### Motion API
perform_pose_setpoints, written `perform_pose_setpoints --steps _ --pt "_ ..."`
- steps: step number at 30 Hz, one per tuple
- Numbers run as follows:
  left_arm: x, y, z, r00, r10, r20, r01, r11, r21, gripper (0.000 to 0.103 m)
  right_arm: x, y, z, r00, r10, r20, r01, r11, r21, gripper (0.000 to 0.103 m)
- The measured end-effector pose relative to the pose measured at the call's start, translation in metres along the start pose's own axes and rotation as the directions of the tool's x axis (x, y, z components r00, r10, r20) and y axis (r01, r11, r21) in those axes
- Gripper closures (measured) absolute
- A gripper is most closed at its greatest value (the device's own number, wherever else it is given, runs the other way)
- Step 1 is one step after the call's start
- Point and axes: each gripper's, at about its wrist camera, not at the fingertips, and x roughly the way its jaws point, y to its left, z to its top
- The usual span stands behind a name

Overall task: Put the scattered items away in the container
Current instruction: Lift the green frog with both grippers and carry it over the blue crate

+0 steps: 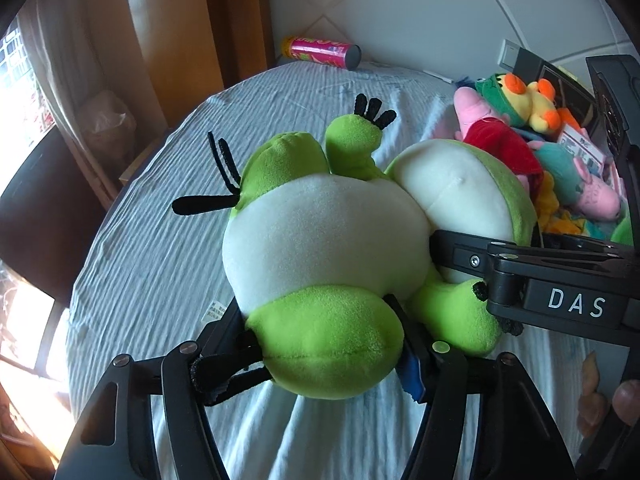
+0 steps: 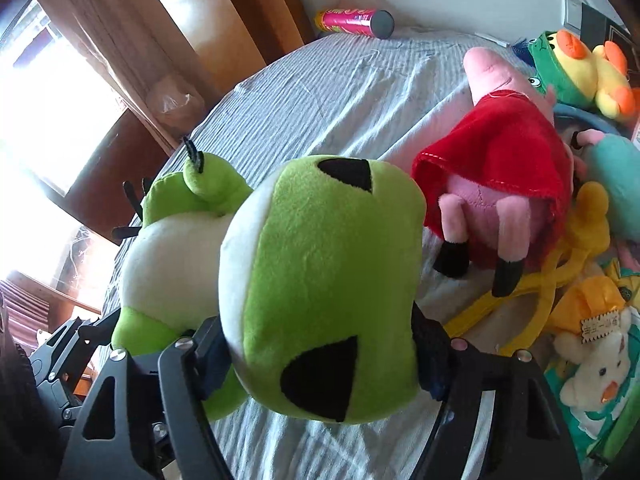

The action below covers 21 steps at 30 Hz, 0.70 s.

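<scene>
The lime-green and white plush frog [image 1: 320,264] is clamped at a foot by the left gripper [image 1: 324,354]. Its head is clamped by the right gripper [image 2: 320,344].

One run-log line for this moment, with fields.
left gripper: gripping green frog plush leg | right gripper: gripping head | bed: plush resting

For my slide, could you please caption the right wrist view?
Right gripper clamps green frog plush head on striped bedsheet.
</scene>
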Motion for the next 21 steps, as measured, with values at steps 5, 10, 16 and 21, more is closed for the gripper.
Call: perform_pose_setpoints --steps 5,10,16,21 --pt "-0.048 -0.021 0.012 0.992 -0.014 0.122 0.011 1.0 0.023 0.038 -0.063 0.001 0.005 0.99 -0.004 0.138 0.008 1.0 -0.023 0.031" --pt "-0.099 -0.062 0.026 0.972 -0.038 0.233 0.025 0.998 0.059 0.037 -0.138 -0.016 0.0 0.963 -0.039 0.266 0.051 0.998 -0.038 0.031" --pt "-0.163 -0.122 0.038 0.928 -0.121 0.352 0.075 0.987 0.143 0.037 -0.237 -0.044 -0.016 0.901 -0.131 0.413 0.137 0.99 0.014 0.031" --pt "-0.207 -0.18 0.05 0.867 -0.285 0.409 0.174 0.942 0.287 0.036 -0.323 -0.071 -0.041 0.813 -0.283 0.509 0.244 0.959 0.143 0.031"
